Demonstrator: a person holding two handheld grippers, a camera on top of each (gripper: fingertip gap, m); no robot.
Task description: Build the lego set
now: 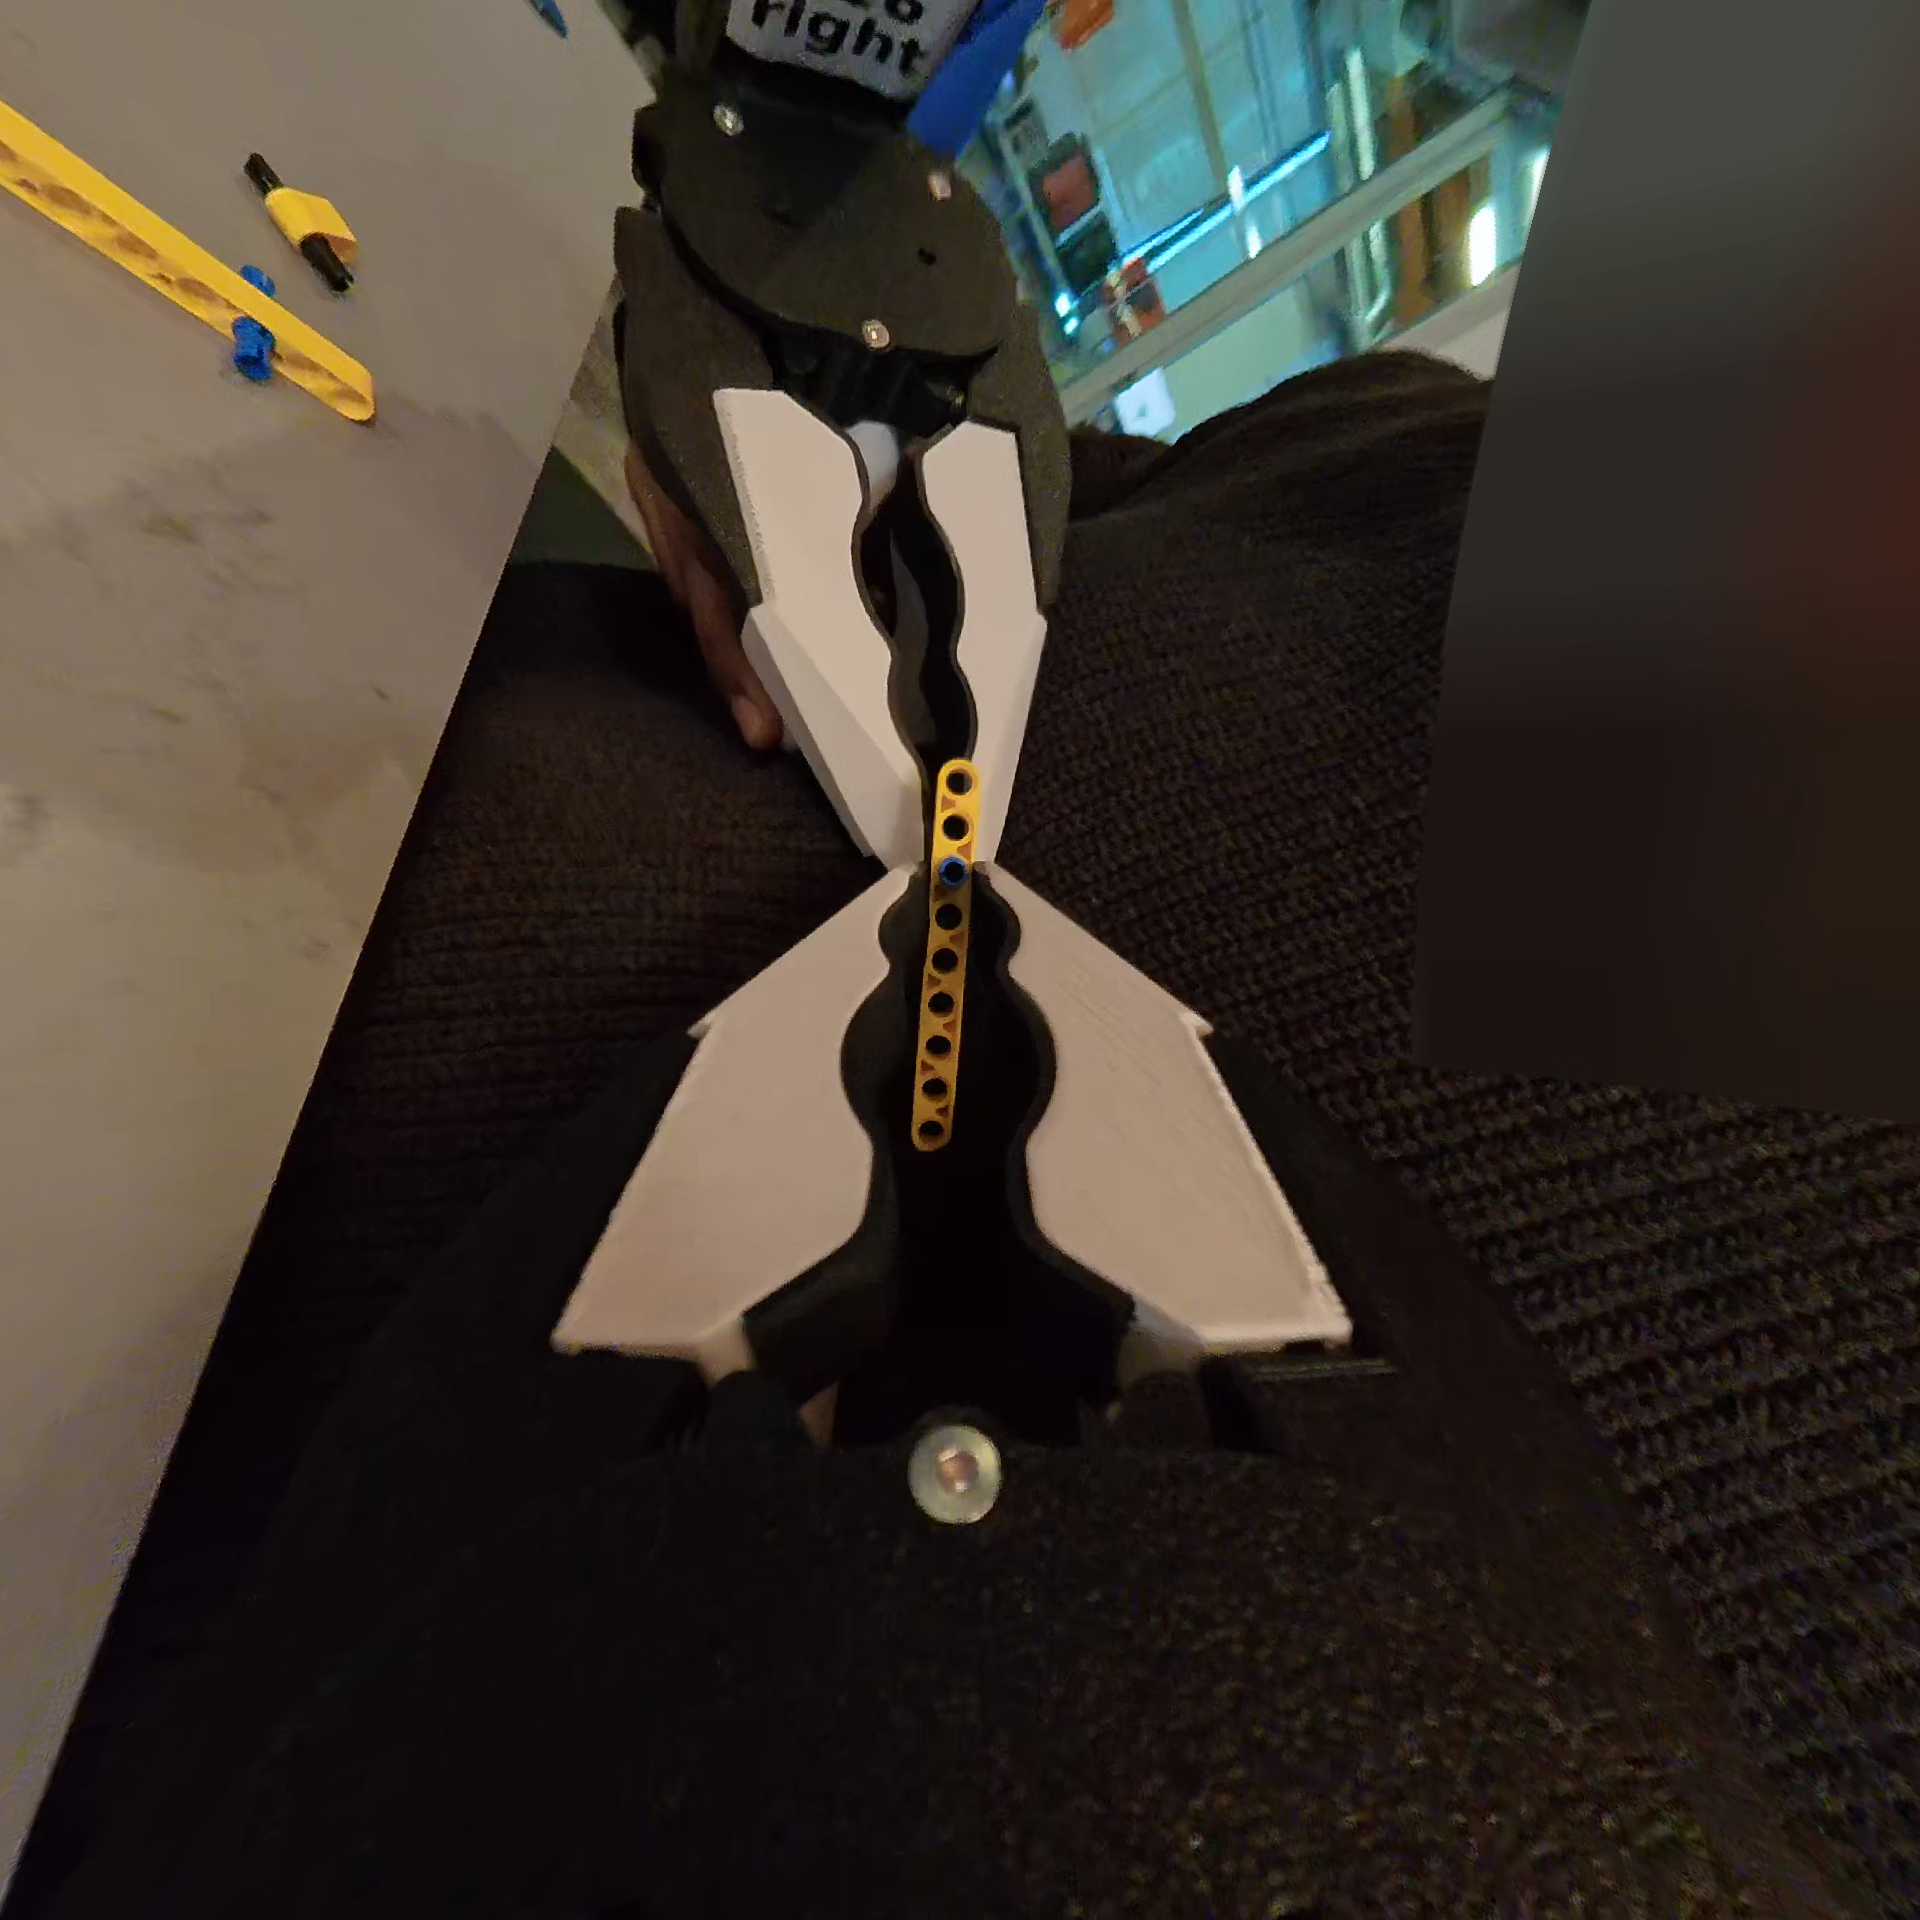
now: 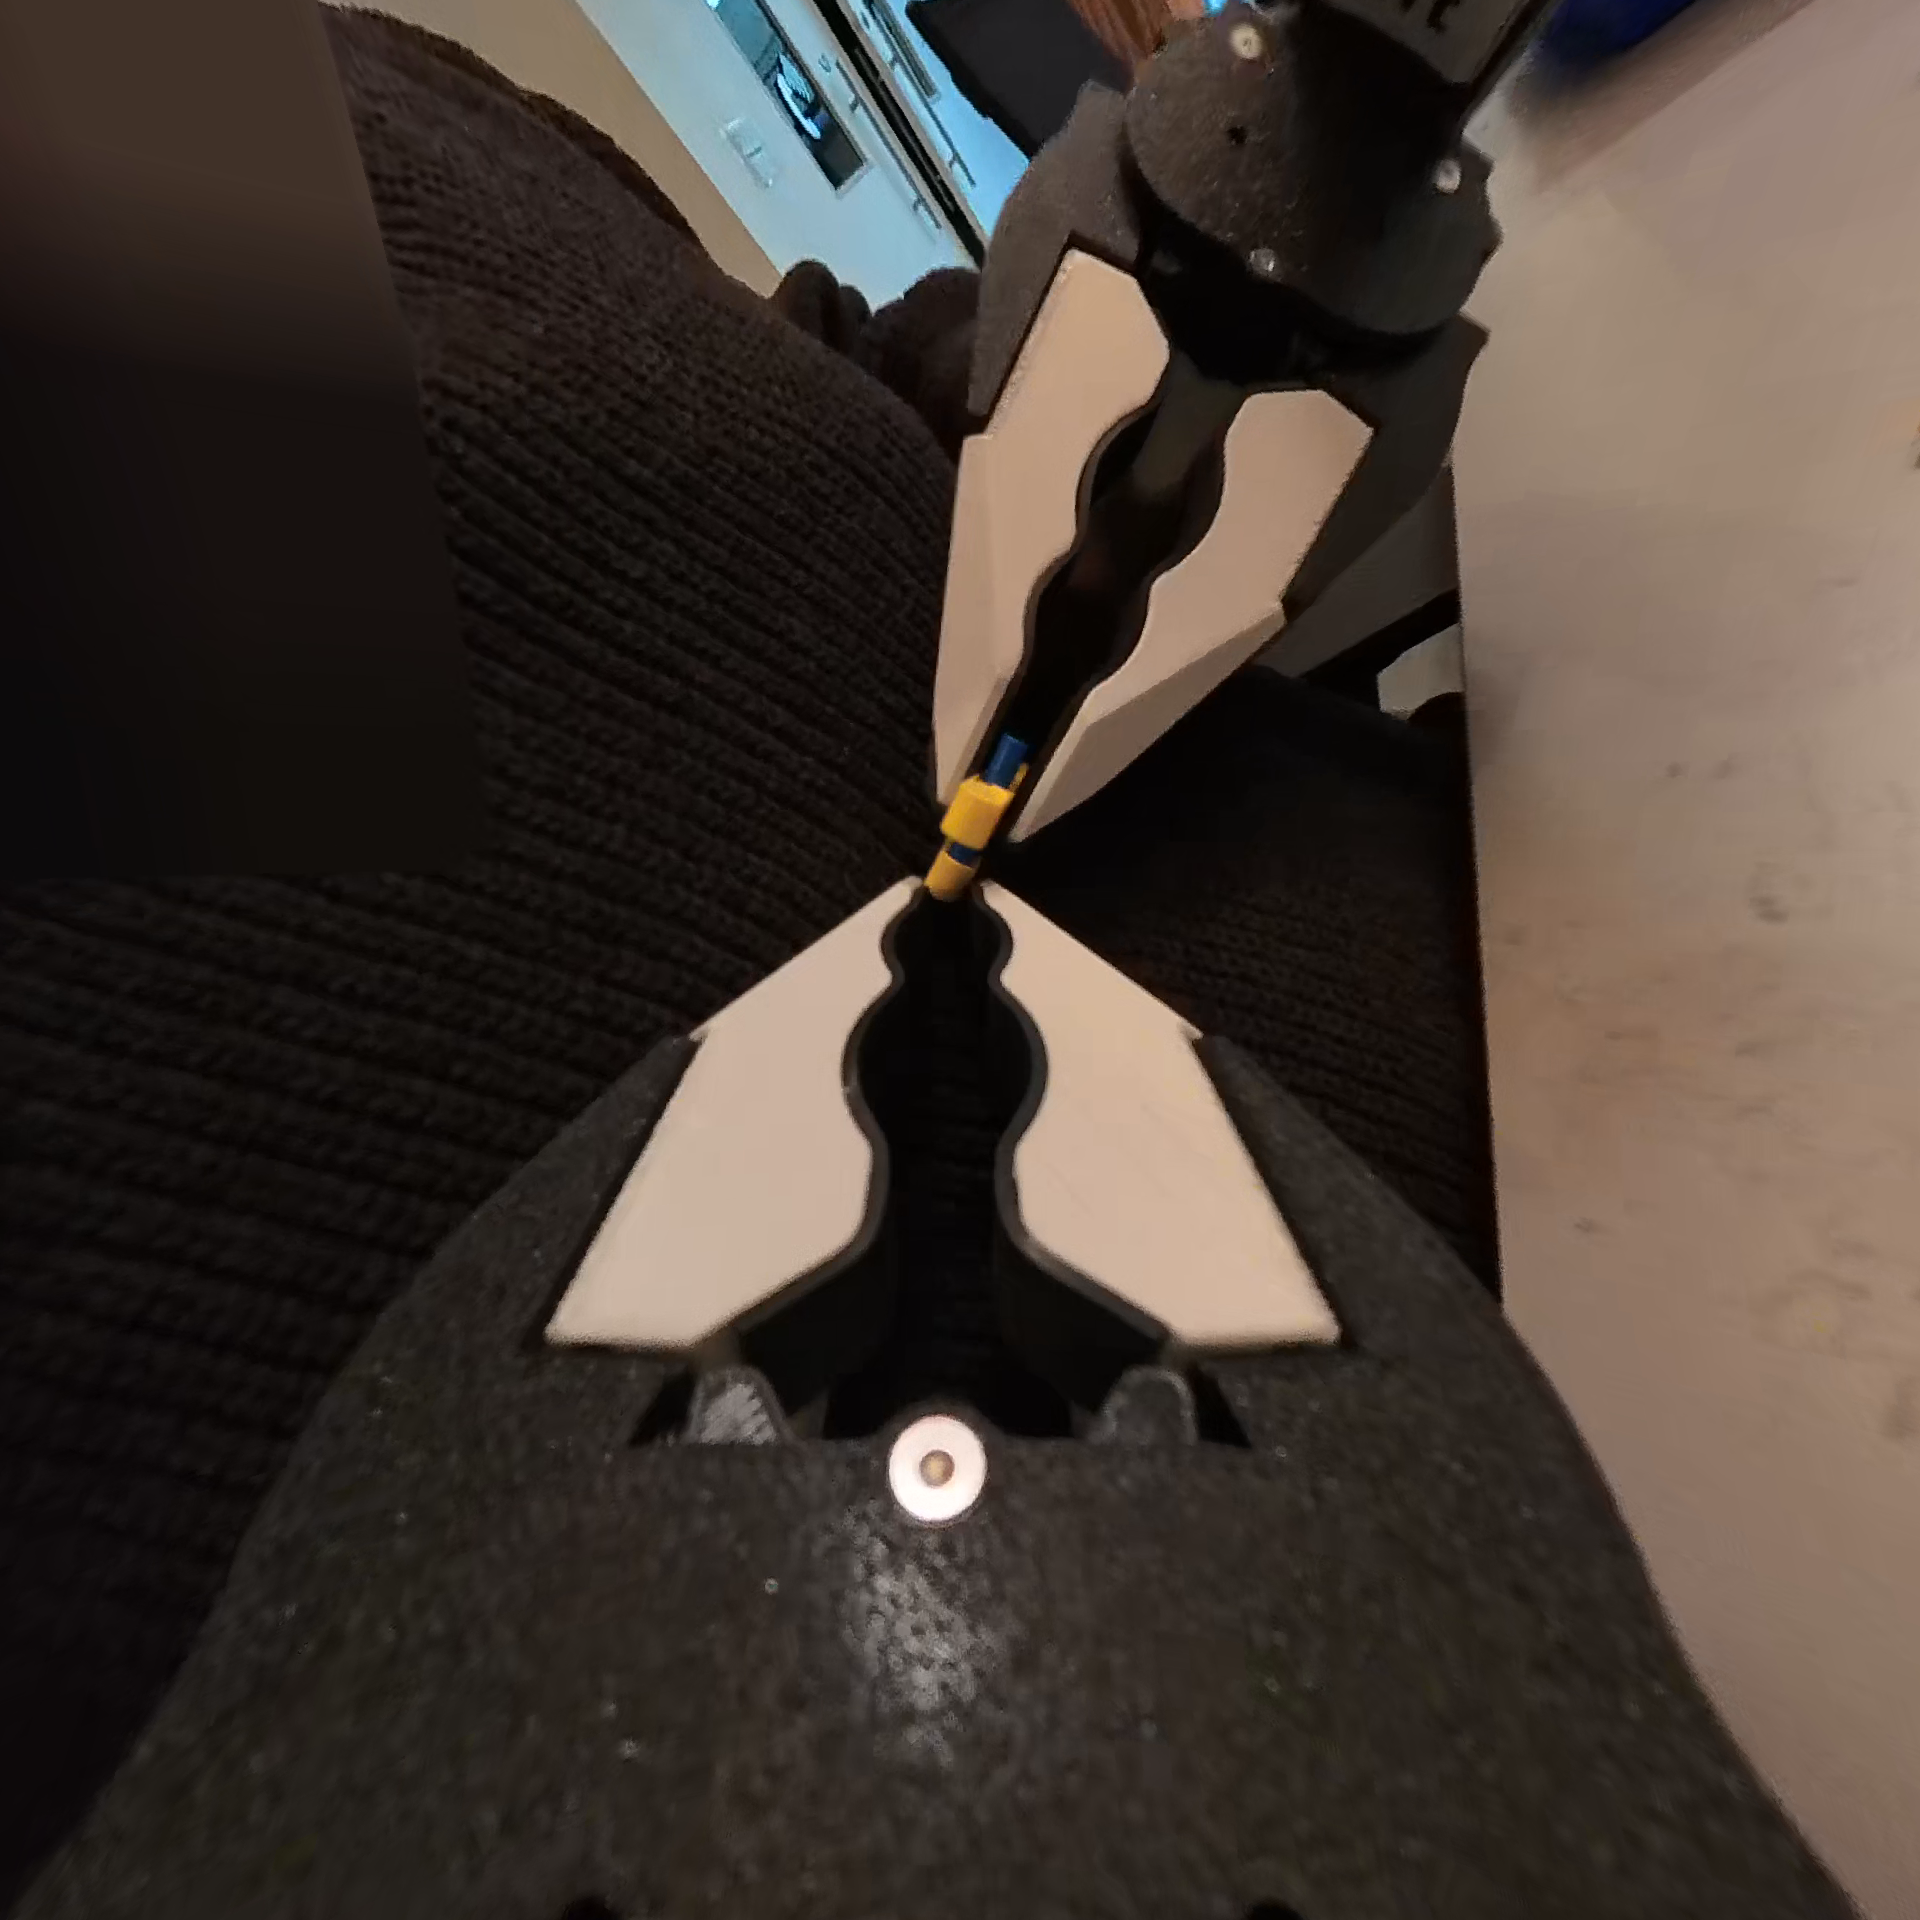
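In the left wrist view, my left gripper [image 1: 951, 876] is shut on a short yellow beam with holes [image 1: 940, 997], which runs back between its white fingers [image 1: 748, 1174]. A blue pin [image 1: 950, 869] sits in the beam at the fingertips. The right gripper [image 1: 954, 821] faces it from above, its tips closed on the beam's far end. In the right wrist view, my right gripper [image 2: 948, 889] pinches the yellow end [image 2: 945, 873]. A small yellow connector [image 2: 975, 810] and a blue pin [image 2: 1006, 753] sit just beyond it, inside the tips of the left gripper [image 2: 982, 805]. Both grippers are held in the air, tip to tip.
A grey table [image 1: 156, 727] lies to the left. On it are a longer yellow beam [image 1: 135, 244] with blue pins [image 1: 249, 348] and a small yellow connector on a black pin [image 1: 303, 220]. A dark knitted garment [image 1: 1195, 727] fills the space below. The table also shows in the right wrist view [image 2: 1714, 935]. The grippers are tip to tip, or close to it.
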